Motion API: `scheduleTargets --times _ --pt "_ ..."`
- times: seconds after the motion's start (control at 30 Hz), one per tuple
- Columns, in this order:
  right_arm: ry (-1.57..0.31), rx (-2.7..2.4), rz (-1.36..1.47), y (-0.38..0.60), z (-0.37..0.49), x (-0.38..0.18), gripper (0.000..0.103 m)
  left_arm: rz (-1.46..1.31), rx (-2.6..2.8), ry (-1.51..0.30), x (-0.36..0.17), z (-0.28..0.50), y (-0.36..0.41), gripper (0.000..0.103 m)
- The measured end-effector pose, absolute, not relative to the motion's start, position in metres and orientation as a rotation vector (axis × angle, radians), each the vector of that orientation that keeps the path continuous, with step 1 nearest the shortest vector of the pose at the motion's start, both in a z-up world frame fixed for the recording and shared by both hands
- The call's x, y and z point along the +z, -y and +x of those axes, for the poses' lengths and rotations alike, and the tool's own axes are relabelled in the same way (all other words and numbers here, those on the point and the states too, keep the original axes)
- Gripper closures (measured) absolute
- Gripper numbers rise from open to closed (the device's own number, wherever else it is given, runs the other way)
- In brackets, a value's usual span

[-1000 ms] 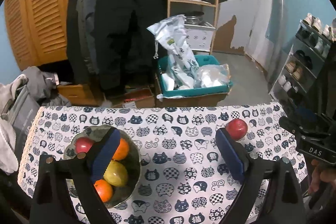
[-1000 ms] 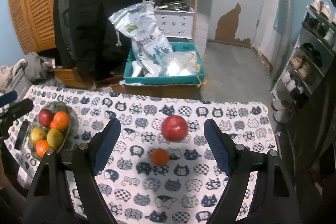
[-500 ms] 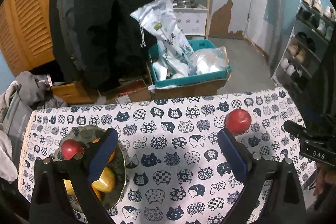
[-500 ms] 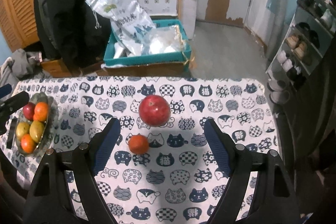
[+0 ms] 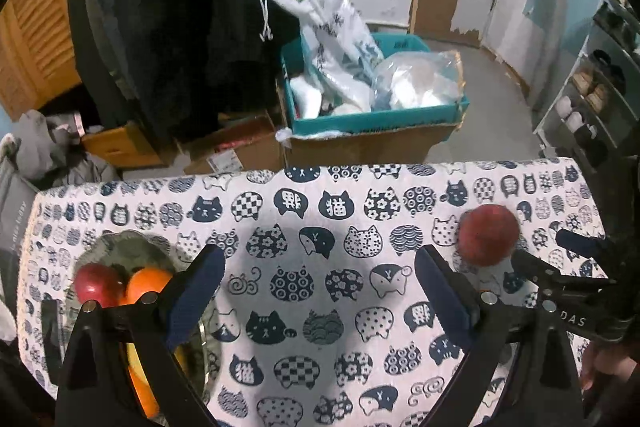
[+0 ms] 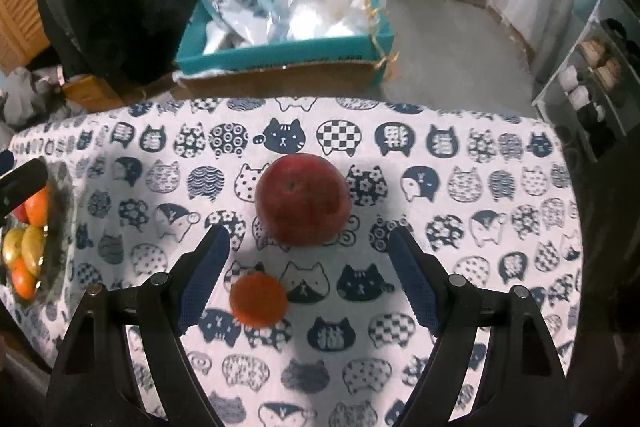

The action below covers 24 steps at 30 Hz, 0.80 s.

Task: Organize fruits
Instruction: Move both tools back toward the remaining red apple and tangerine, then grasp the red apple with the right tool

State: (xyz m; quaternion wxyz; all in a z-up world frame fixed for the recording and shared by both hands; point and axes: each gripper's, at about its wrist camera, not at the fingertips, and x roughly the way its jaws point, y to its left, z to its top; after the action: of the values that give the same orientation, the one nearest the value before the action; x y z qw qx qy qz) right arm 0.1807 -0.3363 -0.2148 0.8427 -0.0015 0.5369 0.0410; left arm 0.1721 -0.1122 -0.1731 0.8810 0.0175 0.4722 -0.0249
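Note:
A big red apple [image 6: 302, 199] lies on the cat-print tablecloth, just beyond my open right gripper [image 6: 308, 247]; it also shows in the left wrist view [image 5: 488, 235]. A small orange [image 6: 259, 299] lies between the right fingers, nearer the left one. A metal bowl [image 5: 120, 247] at the table's left holds a red apple [image 5: 98, 285], an orange [image 5: 148, 285] and more fruit, partly hidden by my left finger; it shows in the right wrist view [image 6: 60, 227] too. My left gripper [image 5: 320, 273] is open and empty over the cloth, right of the bowl.
Beyond the table's far edge stands a teal crate [image 6: 288, 51] of plastic bags on cardboard boxes. Dark coats [image 5: 172, 7] hang at the back left. A shoe rack [image 5: 600, 95] stands at the right. The right gripper's tip [image 5: 576, 267] shows by the apple.
My right gripper has moved forward and down toward the red apple and small orange. My left gripper has moved right and back, away from over the bowl.

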Motion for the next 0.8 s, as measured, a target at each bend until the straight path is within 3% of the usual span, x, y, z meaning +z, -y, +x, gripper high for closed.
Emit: scheduleTargets --times 0.43,0.8 --pt "-1.222 0.08 0.037 0.333 0.214 -0.265 0.022 0.005 -0.057 -1.093 -0.231 0.207 0.107 0.006" --pt "-1.22 0.088 0.043 0.329 0.222 -0.276 0.026 -0.019 -0.088 -1.099 -0.231 0.208 0.113 0.006"
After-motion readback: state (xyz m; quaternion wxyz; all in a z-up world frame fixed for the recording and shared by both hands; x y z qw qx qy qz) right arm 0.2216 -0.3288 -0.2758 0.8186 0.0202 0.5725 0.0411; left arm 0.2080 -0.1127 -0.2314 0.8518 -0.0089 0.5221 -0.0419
